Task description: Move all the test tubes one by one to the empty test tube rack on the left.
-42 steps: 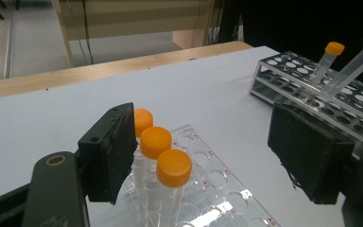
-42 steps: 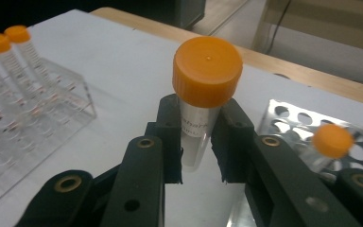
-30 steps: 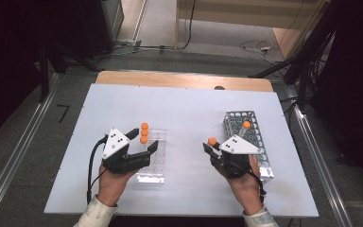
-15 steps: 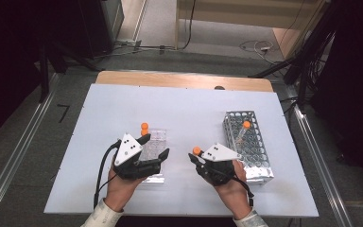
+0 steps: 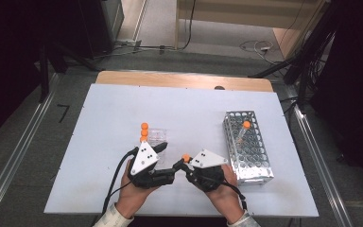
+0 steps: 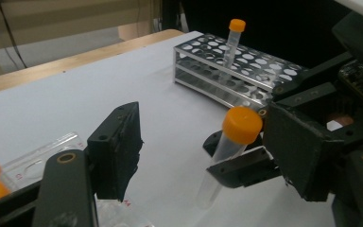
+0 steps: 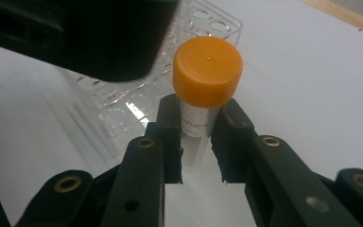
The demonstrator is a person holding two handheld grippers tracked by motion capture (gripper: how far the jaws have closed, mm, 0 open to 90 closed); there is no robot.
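Observation:
My right gripper (image 7: 196, 142) is shut on a clear tube with an orange cap (image 7: 207, 71), gripped just below the cap and held upright. From above, the tube (image 5: 185, 157) is near the table's front middle, between both hands. My left gripper (image 6: 201, 146) faces it. Its jaws have just been closing and stand apart, with the tube (image 6: 238, 127) between them, close to the right jaw. I see no pad pressing on it. From above, the left gripper (image 5: 170, 161) is right beside the right gripper (image 5: 182, 166).
A metal rack (image 5: 248, 146) stands at the right with one orange-capped tube (image 5: 242, 130) in it. A clear plastic rack (image 5: 155, 137) lies left of centre with orange-capped tubes (image 5: 144, 132) at its left end. The white table (image 5: 184, 109) is bare at the back.
Both hands have come together at the front middle. The right gripper carried the tube leftward away from the metal rack. The left gripper moved right, off the clear rack.

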